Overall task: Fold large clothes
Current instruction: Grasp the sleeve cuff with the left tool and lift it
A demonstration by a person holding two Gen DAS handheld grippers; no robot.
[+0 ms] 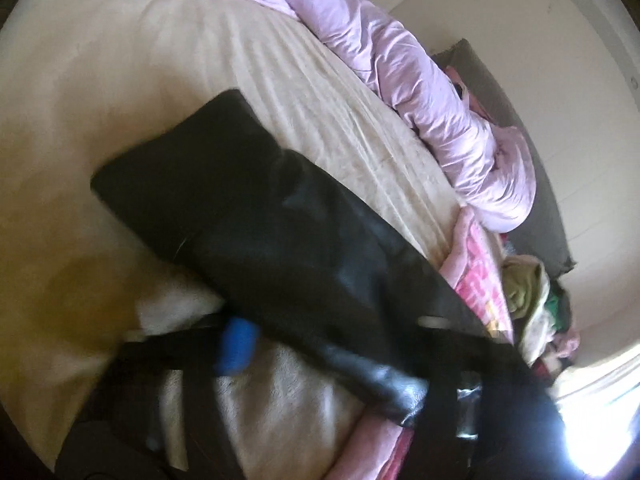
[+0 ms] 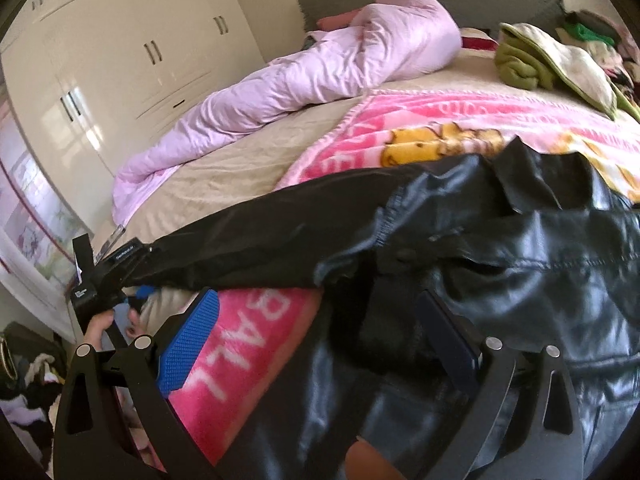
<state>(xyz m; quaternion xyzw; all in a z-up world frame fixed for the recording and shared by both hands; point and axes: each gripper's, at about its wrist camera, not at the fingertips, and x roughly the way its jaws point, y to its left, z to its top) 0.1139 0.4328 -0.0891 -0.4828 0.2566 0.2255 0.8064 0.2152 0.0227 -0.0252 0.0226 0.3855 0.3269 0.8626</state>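
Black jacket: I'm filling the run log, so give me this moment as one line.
task: fold black leather jacket | left gripper: closed on sleeve end | right gripper: open over jacket | surface: pink blanket

Left wrist view: my left tool (image 1: 340, 344) is motion-blurred, one finger buried under the black jacket (image 1: 256, 216); contact unreadable. Right wrist view: jacket runs off the right edge and covers the pink blanket (image 2: 248, 344).

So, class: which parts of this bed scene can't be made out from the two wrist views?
- Jacket: right wrist view, lower part cut off by the bottom and right edges.
- Left gripper: left wrist view, motion-blurred, sleeve crossing it.
- Clothes pile: right wrist view, too small at the rim to sort.
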